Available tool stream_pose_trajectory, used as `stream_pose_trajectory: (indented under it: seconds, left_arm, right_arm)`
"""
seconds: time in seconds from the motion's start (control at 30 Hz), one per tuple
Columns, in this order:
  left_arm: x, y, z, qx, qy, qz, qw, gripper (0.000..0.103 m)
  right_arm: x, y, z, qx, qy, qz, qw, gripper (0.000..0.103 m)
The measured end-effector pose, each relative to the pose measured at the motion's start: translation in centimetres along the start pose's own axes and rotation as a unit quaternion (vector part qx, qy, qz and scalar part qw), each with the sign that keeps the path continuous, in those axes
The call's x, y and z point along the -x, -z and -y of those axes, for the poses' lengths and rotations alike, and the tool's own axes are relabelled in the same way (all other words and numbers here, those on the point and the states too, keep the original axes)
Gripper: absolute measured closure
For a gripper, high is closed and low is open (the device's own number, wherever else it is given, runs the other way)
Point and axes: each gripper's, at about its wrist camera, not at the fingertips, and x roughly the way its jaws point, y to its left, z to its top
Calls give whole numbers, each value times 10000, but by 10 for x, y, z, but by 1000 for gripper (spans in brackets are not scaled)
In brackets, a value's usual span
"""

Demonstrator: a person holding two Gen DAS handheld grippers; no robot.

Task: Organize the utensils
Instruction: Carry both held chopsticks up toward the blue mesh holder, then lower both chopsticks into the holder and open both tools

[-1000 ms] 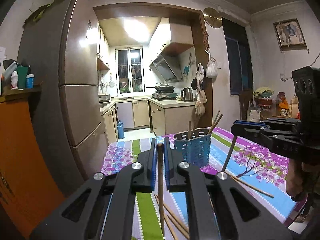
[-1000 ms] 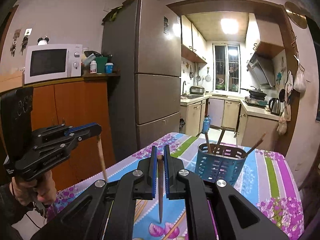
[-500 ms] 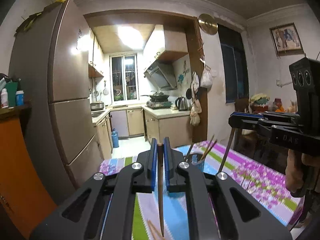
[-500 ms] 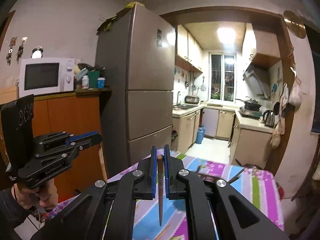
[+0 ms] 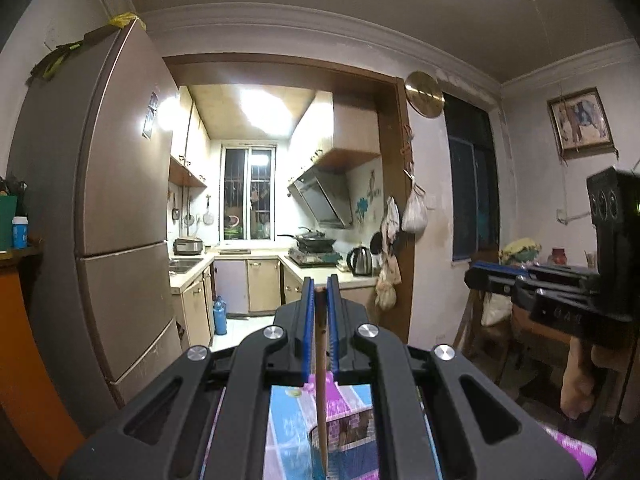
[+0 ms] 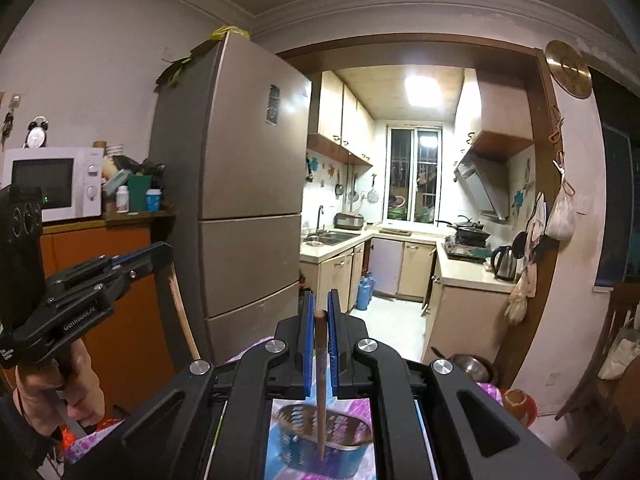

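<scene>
My left gripper [image 5: 320,300] is shut on a wooden chopstick [image 5: 321,392] that hangs down toward the blue perforated utensil holder [image 5: 352,436], seen between the gripper's arms. My right gripper [image 6: 320,312] is shut on another wooden chopstick [image 6: 321,392] whose tip hangs over the holder's open mouth [image 6: 324,424]. Each gripper shows in the other's view: the right one [image 5: 472,276] at the right, the left one [image 6: 164,250] at the left with its chopstick [image 6: 182,312] hanging down.
The floral tablecloth [image 5: 288,432] shows only under the grippers. A tall fridge [image 6: 248,208] stands at the left, an orange cabinet with a microwave [image 6: 52,182] beside it. The kitchen lies behind the doorway. A metal bowl [image 6: 472,366] lies at the right.
Both grippers have risen and come over the holder, each still with its chopstick. The table has dropped almost out of view, and the holder now lies right under the hanging tips.
</scene>
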Motion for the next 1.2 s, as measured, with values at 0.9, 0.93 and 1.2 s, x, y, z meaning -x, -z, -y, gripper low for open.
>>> stream_pose_trajectory:
  seconds: [0.9,0.93,1.2]
  left_arm:
    - [-125,53,-4,180,-28,-597,9980,98]
    - [-127,54,-4,178,-18,-614,9979,98]
    - [-134,57,-5,210,11,-685,9974,90]
  right_arm:
    - [-119,55,66,-495,-35,-508,9975,95]
    - [-120,55,66,-502,-42,-510,9974,95]
    - [-126,60,67,-607,-146,-578,9964,95]
